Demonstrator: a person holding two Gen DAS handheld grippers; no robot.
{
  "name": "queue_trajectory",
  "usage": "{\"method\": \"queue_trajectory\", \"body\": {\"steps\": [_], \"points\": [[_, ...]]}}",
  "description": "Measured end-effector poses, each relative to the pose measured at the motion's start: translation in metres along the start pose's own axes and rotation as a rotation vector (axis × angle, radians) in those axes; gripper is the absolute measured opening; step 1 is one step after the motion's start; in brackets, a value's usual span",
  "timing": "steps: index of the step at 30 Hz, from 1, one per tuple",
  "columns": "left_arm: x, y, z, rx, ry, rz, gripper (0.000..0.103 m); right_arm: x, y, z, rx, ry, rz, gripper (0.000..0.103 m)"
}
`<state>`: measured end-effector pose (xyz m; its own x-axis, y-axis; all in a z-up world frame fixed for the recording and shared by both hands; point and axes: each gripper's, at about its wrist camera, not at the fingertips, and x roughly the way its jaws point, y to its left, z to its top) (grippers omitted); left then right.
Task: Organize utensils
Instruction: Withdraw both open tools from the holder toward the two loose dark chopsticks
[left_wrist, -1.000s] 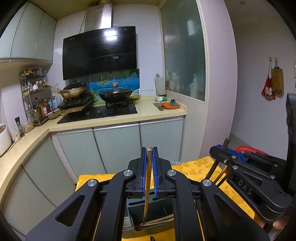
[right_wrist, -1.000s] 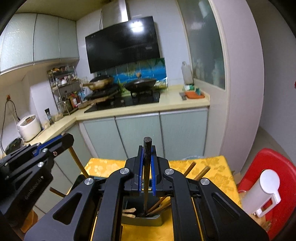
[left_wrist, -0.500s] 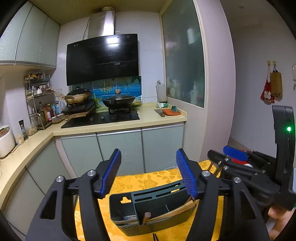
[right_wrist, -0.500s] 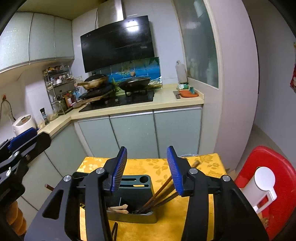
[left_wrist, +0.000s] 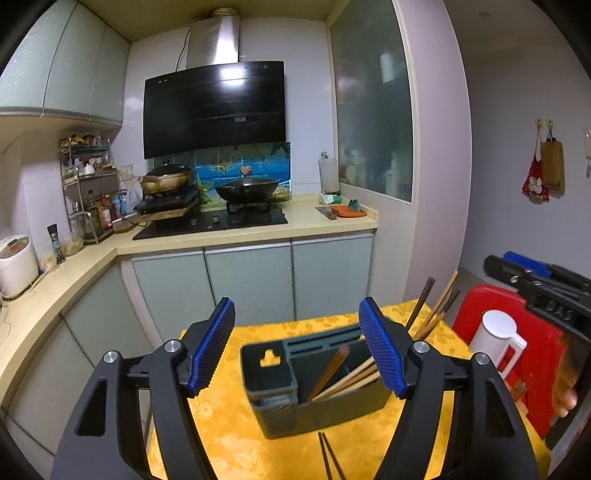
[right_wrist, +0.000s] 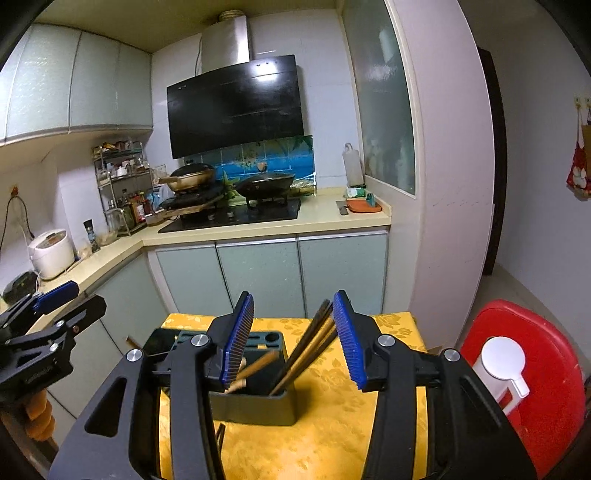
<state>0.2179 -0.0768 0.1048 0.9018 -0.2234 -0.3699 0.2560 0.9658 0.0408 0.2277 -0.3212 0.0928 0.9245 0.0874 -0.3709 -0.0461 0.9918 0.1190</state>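
A dark green utensil holder stands on the yellow tablecloth. Several wooden and dark chopsticks lean inside it. My left gripper is open and empty, above and in front of the holder. In the right wrist view the holder shows chopsticks leaning in its compartments. My right gripper is open and empty just above it. A loose pair of dark chopsticks lies on the cloth in front of the holder.
A red plastic stool with a white kettle stands right of the table. Kitchen cabinets and a counter with a stove lie behind. The right gripper's body shows at the right of the left view.
A second ago both grippers were shut on chopsticks over the holder. Both have opened, the chopsticks now rest in the holder, and both grippers have drawn back.
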Motion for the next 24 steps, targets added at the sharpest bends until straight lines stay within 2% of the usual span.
{"method": "queue_trajectory", "body": {"steps": [10, 19, 24], "points": [[-0.022, 0.008, -0.051, -0.014, 0.041, -0.004, 0.068, -0.036, 0.010, -0.044, -0.062, -0.018, -0.006, 0.044], [-0.043, 0.008, -0.106, -0.019, 0.088, -0.015, 0.069, -0.057, 0.023, -0.104, -0.115, 0.016, -0.012, 0.044], [-0.054, 0.004, -0.138, -0.003, 0.100, 0.003, 0.069, -0.065, 0.026, -0.136, -0.130, 0.034, -0.023, 0.044]]}}
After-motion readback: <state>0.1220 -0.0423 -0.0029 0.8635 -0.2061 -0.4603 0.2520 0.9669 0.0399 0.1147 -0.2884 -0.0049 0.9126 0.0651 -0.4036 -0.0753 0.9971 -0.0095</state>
